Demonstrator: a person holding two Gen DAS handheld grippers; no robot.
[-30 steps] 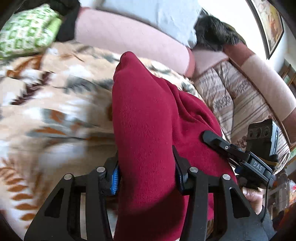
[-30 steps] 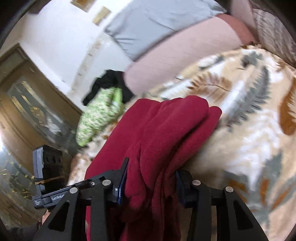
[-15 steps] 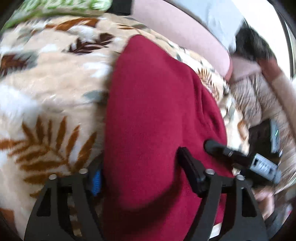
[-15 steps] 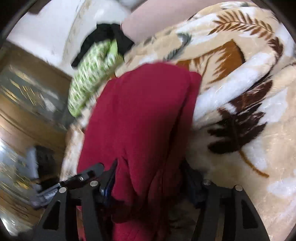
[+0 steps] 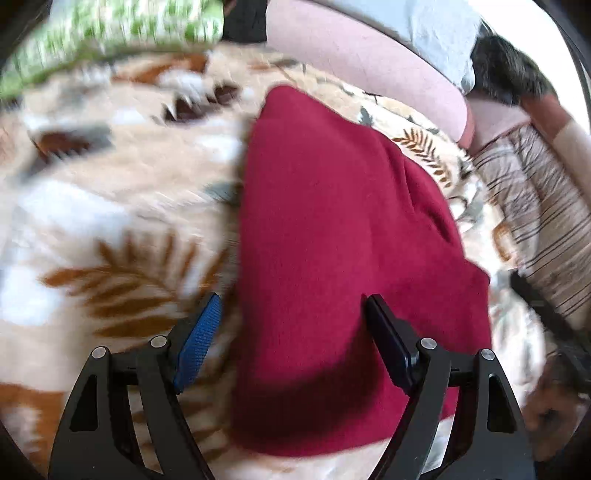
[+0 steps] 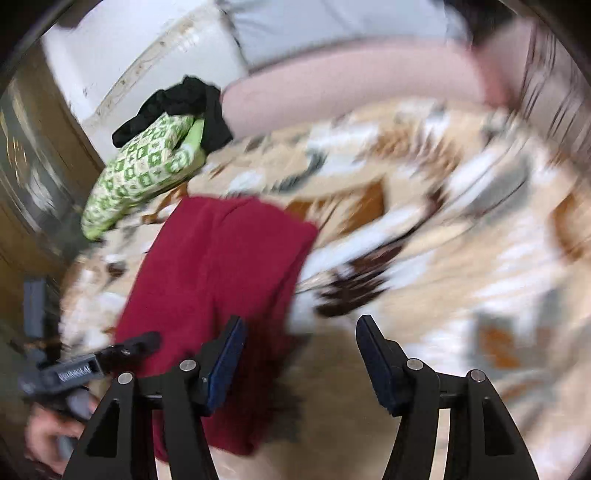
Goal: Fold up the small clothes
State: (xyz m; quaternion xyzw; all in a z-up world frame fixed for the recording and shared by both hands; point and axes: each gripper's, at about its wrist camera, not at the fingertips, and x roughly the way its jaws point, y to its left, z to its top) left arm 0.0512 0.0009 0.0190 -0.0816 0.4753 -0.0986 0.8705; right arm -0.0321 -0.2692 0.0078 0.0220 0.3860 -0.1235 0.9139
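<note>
A dark red fleece garment lies folded in a long strip on the leaf-patterned blanket. My left gripper hangs open just above its near end. The blue pad stands off the cloth's left edge and the other finger is over the cloth; neither presses it. In the right wrist view the same red garment lies to the left on the blanket. My right gripper is open beside its right edge, with only blanket between the fingers. A hand holds the other gripper at the lower left.
A green patterned cushion with a black garment on it sits at the blanket's far left end. The pink sofa back runs behind, draped with a grey cloth. A striped cushion lies to the right.
Both grippers let go of the red garment and opened. The cloth dropped from hanging between the fingers to lying flat on the blanket, and the right gripper swung off to its right side.
</note>
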